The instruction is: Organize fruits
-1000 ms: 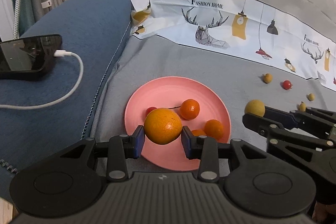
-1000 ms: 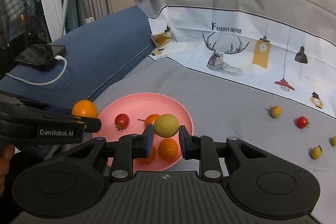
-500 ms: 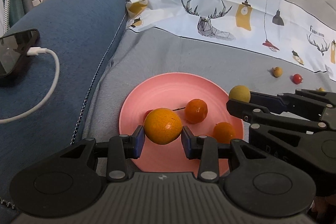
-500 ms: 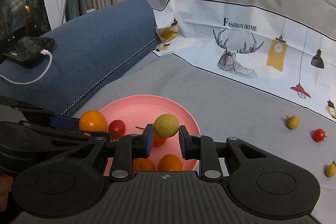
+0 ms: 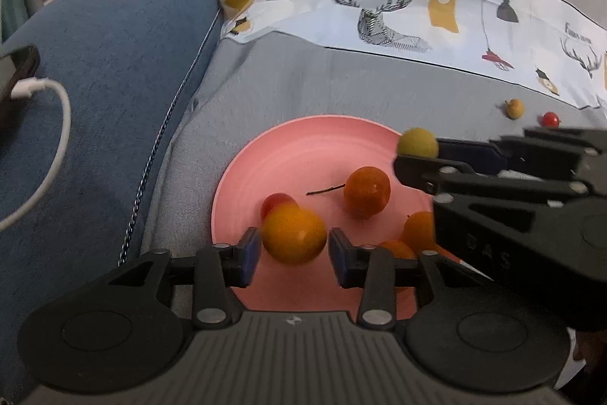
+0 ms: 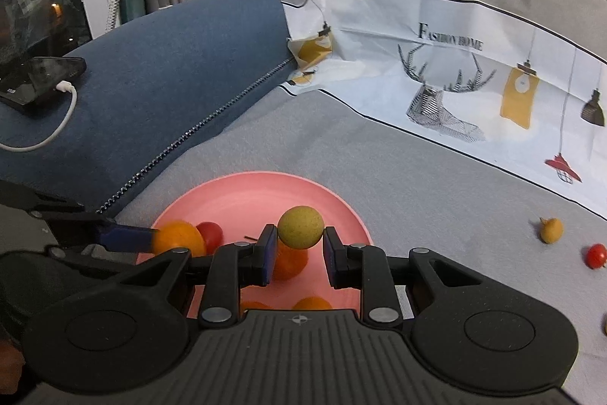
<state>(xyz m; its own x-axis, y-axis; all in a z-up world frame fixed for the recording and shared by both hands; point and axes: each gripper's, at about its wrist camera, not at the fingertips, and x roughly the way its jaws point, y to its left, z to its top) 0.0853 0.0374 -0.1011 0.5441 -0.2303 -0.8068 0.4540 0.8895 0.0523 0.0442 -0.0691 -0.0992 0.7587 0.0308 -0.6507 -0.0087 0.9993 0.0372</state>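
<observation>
Left gripper (image 5: pixel 294 249): jaws spread, blue pads standing off either flank of a round, blurred orange citrus fruit (image 5: pixel 294 234) that sits between them over the near rim of the round pink plastic plate (image 5: pixel 303 147); a sliver of gap shows at each pad, so it reads as let go or nearly so, though whether it rests on the plate cannot be told. Right gripper (image 6: pixel 297 247): jaws pinching a round, matte yellow-green fruit (image 6: pixel 301 227) at its widest girth, held above the middle of the plate. On the plate: a small red cherry tomato (image 5: pixel 277 204) touching the far side of the orange fruit, a smaller orange mandarin with a thin dark stem (image 5: pixel 367 191) near the centre, and two more orange fruits at the near-right rim, partly hidden by the right gripper. Off the plate to its far right on the grey cloth (image 6: pixel 417 185): a small yellow stemmed fruit (image 6: pixel 551 230) and a second red cherry tomato (image 6: pixel 595 256), apart from each other. Handling, by judgement: all items light, round and inclined to roll; citrus skin firm with slight give, tomatoes thin-skinned and easily split. Take each across its equator with gentle pressure, release low over the plate.
</observation>
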